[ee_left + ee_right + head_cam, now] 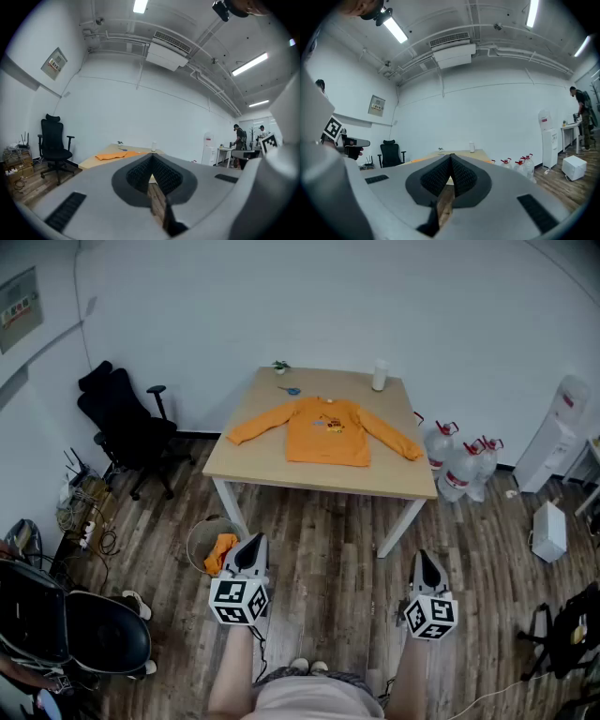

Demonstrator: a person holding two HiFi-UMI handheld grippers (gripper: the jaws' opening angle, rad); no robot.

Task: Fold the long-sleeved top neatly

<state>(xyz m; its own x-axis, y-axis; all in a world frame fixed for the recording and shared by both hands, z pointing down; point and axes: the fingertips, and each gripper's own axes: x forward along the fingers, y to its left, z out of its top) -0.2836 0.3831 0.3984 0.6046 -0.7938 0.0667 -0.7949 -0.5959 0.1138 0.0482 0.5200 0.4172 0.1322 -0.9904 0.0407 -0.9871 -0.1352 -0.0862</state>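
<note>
An orange long-sleeved top lies flat on the wooden table, both sleeves spread out to the sides; its edge shows low in the left gripper view. My left gripper and right gripper hang over the floor well short of the table, both level and pointing toward it. Each is shut with nothing between its jaws. In the gripper views, the left gripper and right gripper show their pads meeting at the tips.
A white cup, blue scissors and a small plant sit at the table's far edge. A black office chair stands to the left, a bin with orange cloth by the table leg, water bottles and a water dispenser to the right.
</note>
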